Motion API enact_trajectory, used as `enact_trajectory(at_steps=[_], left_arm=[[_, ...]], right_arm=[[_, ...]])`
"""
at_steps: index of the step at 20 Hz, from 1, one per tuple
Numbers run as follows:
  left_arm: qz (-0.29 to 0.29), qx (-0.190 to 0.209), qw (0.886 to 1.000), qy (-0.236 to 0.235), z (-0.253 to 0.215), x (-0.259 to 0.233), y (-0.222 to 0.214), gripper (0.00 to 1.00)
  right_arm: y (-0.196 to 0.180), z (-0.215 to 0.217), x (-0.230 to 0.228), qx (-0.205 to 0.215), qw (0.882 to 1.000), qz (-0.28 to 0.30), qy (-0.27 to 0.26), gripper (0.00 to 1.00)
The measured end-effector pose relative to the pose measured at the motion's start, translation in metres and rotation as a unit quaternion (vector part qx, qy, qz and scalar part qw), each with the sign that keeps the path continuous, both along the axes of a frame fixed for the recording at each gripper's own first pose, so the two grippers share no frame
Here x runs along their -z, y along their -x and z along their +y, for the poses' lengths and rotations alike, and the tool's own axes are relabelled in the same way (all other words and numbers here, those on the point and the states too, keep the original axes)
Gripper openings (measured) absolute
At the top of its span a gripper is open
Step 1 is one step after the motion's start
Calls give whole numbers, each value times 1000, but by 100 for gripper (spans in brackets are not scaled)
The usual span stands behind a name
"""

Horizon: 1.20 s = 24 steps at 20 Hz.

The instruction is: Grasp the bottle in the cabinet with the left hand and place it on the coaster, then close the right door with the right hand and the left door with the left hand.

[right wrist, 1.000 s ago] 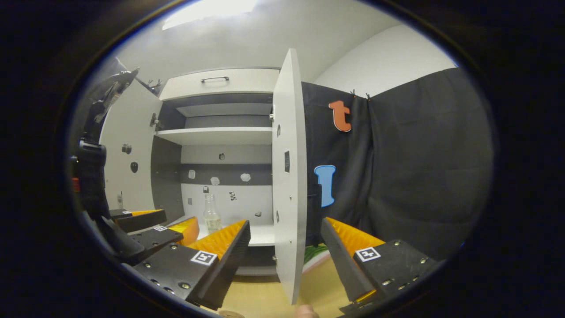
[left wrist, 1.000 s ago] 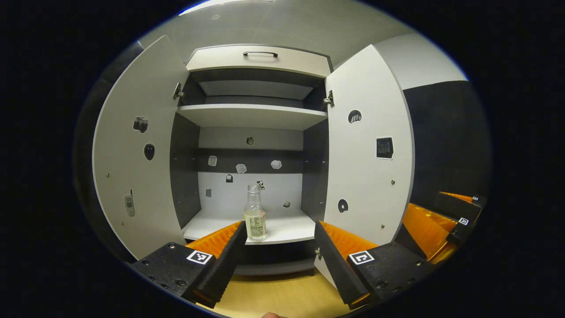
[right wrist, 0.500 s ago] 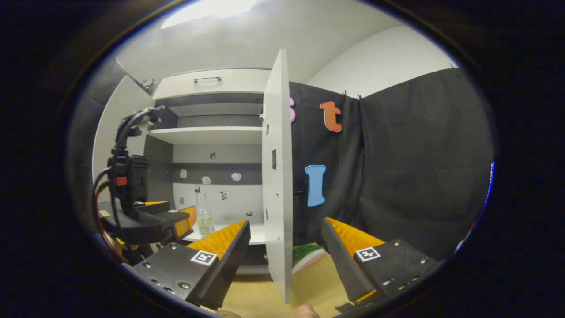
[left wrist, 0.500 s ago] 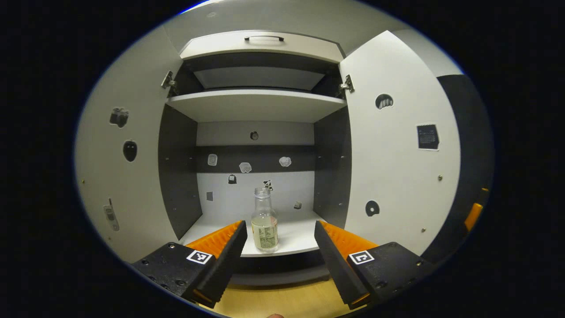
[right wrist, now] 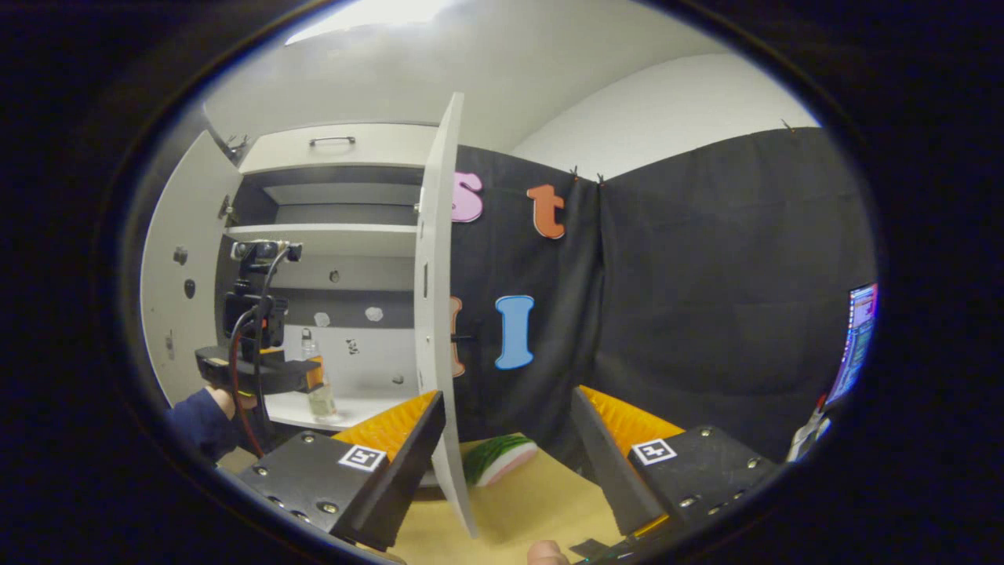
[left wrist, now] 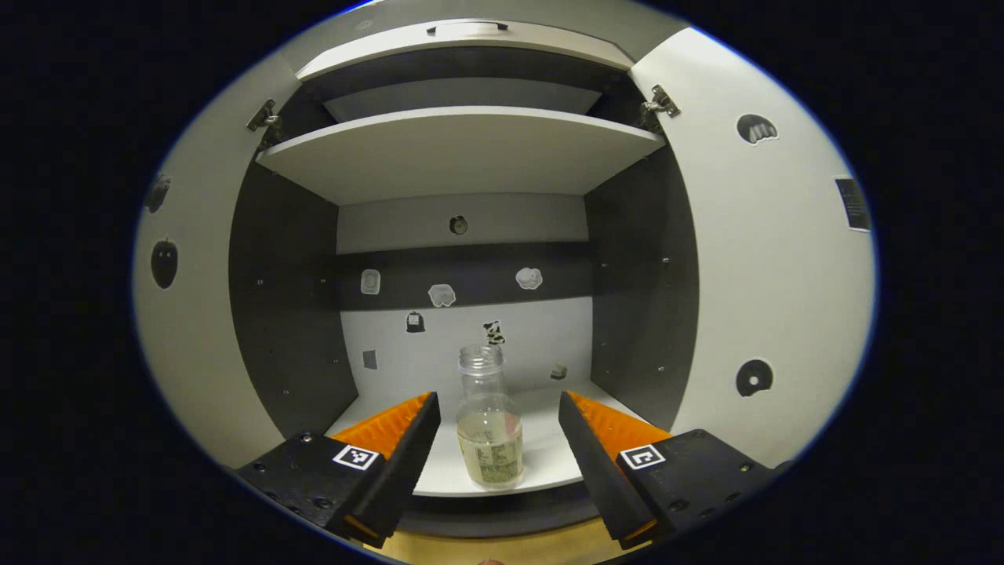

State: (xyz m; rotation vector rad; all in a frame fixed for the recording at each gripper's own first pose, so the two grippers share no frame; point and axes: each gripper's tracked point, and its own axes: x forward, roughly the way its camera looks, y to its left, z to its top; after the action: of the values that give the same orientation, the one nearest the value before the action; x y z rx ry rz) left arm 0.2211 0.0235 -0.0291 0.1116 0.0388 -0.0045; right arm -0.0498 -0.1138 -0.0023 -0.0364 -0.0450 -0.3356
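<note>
A clear glass bottle (left wrist: 490, 439), uncapped, with a little pale liquid and a paper label, stands near the front edge of the cabinet's lower shelf (left wrist: 549, 463). My left gripper (left wrist: 496, 400) is open, its fingertips either side of the bottle and just short of it, not touching. In the right gripper view the left gripper (right wrist: 263, 375) reaches into the cabinet beside the bottle (right wrist: 320, 392), held by a hand in a blue sleeve (right wrist: 205, 414). My right gripper (right wrist: 506, 396) is open and holds nothing, close to the right door (right wrist: 434, 314), seen edge-on. A green-and-pink flat piece (right wrist: 498, 459) lies on the wooden table.
Both doors stand wide open: the left door (left wrist: 188, 314) and the right door (left wrist: 776, 275) flank the cabinet. An upper shelf (left wrist: 463, 149) spans above the bottle. Small stickers dot the back panel. A lit screen (right wrist: 859, 345) is at the far right.
My left gripper has moved forward into the cabinet, so the bottle now sits between its fingertips. The right gripper view has swung to the right, with the door edge shifting left.
</note>
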Motion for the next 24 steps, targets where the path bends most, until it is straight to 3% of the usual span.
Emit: enact_trajectory(at_steps=[4, 7, 8, 9, 10, 14, 17, 24], left_arm=[[6, -22, 1000, -3, 11, 4, -36, 95], [16, -13, 1000, 1, 9, 10, -53, 91], [19, -14, 1000, 0, 11, 12, -57, 75], [25, -13, 1000, -2, 12, 16, -59, 68], [19, -13, 1000, 0, 12, 14, -56, 51], [21, -5, 1000, 15, 14, 13, -58, 44], [24, 4, 999, 22, 14, 11, -47, 47], [16, 24, 999, 27, 10, 6, 27, 47]], right_arm=[[8, -22, 6, 34, 999, 3, -4, 98], [13, -32, 11, 51, 999, 8, -7, 98], [13, -33, 12, 53, 998, 10, -9, 98], [14, -34, 14, 54, 998, 12, -10, 98], [14, -34, 14, 54, 998, 14, -11, 98], [12, -36, 15, 48, 999, 17, -7, 98], [8, -35, 15, 37, 999, 18, -9, 98], [-1, -37, 19, -7, 1000, 22, -10, 98]])
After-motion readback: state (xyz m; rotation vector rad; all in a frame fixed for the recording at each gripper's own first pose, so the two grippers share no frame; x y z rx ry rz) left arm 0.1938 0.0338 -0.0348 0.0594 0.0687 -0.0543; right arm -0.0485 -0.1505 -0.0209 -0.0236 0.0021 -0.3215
